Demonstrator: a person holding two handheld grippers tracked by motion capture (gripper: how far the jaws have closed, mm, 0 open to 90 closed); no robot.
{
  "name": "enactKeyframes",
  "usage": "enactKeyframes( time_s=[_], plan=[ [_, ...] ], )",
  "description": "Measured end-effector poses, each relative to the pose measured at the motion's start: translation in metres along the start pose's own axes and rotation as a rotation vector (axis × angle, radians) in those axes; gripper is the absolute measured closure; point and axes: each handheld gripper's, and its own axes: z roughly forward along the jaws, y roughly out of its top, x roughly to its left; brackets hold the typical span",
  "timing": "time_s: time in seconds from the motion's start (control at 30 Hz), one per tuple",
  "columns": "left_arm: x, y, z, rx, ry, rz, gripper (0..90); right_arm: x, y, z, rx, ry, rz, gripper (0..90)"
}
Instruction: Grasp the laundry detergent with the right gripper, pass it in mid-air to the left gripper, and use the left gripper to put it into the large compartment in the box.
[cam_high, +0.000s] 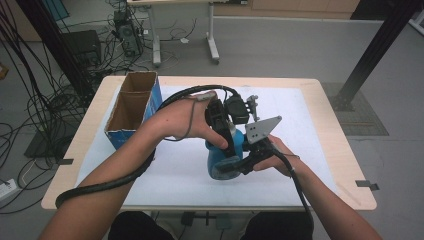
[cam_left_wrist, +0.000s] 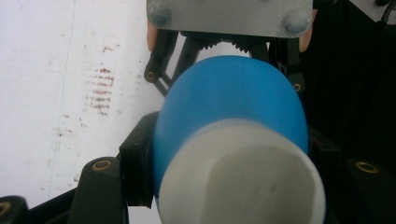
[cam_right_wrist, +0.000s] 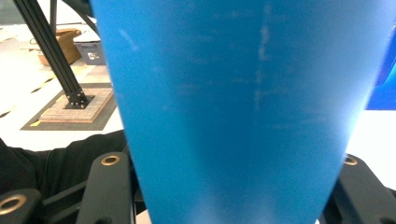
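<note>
White-covered table (cam_high: 310, 125), cardboard box (cam_high: 131, 107) at left. Blue bottle (cam_high: 226, 157) is held just above mid-table between both grippers. Right gripper (cam_high: 235, 167) is clamped across the blue body; left gripper (cam_high: 226, 131) is closed on the white cap (cam_left_wrist: 243, 175) end. The bottle's long axis runs from one gripper to the other, so a cap twist looks like the next move.

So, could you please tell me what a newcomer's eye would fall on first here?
First, the blue bottle with its white cap, gripped mid-table over the white mat by both tongs: the left tongs from above, the right tongs at its body. Next, the open cardboard box at the table's left edge.
</note>
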Motion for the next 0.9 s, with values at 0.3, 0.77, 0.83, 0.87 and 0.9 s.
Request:
enactKeyframes(
  time_s=[0.3,0.77,0.83,0.87,0.9],
  plan=[
    [-0.0007,-0.0009,0.0014,0.007,-0.001,0.001,37.3,-0.0001,-0.0007,0.0010,0.004,0.003,-0.003,43.2],
    [-0.0002,-0.0015,0.0017,0.014,0.002,-0.003,37.2,-0.0008,-0.0007,0.0028,0.005,0.007,-0.003,43.1],
    [-0.0001,-0.0016,0.0016,0.013,0.000,-0.005,37.2,-0.0009,-0.0007,0.0027,0.006,0.006,-0.004,43.2],
    [-0.0001,-0.0017,0.0018,0.011,0.001,-0.007,37.2,-0.0007,-0.0007,0.0026,0.006,0.007,-0.002,43.1],
    [-0.0001,-0.0016,0.0017,0.011,0.001,-0.008,37.2,-0.0008,-0.0007,0.0026,0.005,0.007,-0.003,43.1]
  ],
)
